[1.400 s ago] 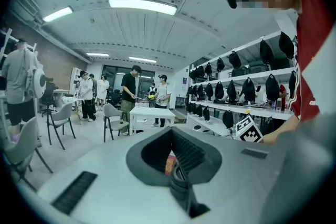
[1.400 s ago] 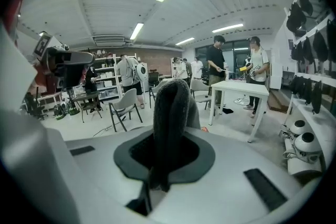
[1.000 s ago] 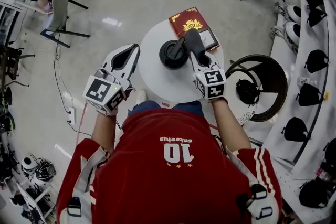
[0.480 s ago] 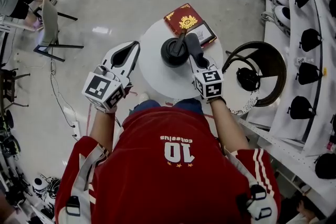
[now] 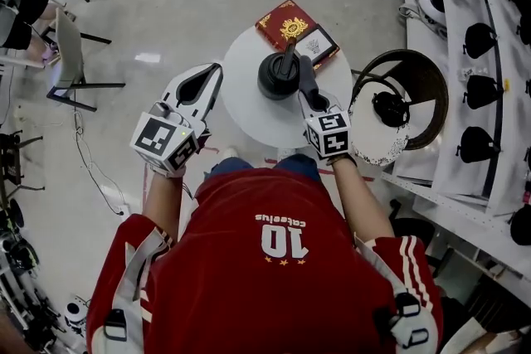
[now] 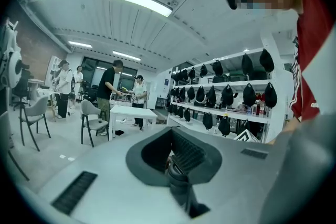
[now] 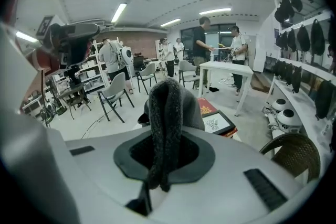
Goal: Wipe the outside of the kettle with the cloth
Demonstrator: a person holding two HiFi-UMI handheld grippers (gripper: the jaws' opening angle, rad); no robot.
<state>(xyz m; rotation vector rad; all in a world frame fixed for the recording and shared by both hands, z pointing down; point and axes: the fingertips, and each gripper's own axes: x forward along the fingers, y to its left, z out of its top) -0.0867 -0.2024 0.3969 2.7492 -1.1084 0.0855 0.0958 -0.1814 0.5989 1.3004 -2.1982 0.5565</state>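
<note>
Kettle: the black kettle point(image 5: 276, 77) stands upright on the round white desk point(image 5: 249, 112), toward its far half; a red book point(image 5: 282, 22) with gold ornament lies at the desk's far edge, just beyond the kettle; a dark-framed picture point(image 5: 319, 44) lies partly on that book, to its right.

Right claw point(image 5: 314, 99): reaches over the near right part of the desk, jaws pointed at the kettle; in the right gripper view the right claw point(image 7: 160, 165) is clamped on a dark grey knitted cloth point(image 7: 164, 113), which stands up out of the jaws as a folded strip; in the head view the cloth point(image 5: 304, 75) lies against the right side of the kettle; the book point(image 7: 206, 107) and the framed picture point(image 7: 216, 123) show just beyond the cloth in the right gripper view.

Left claw point(image 5: 211, 83): held off the desk, just beside its left edge, apart from the kettle and the cloth; it is tilted up, so the left gripper view looks out into the room, at ceiling lights, shelves and people standing at a far table; in that view the left claw point(image 6: 176, 162) has its jaws together with nothing between them.

Person: red shirt, one claw in each hand, standing at the near edge of the desk.
</note>
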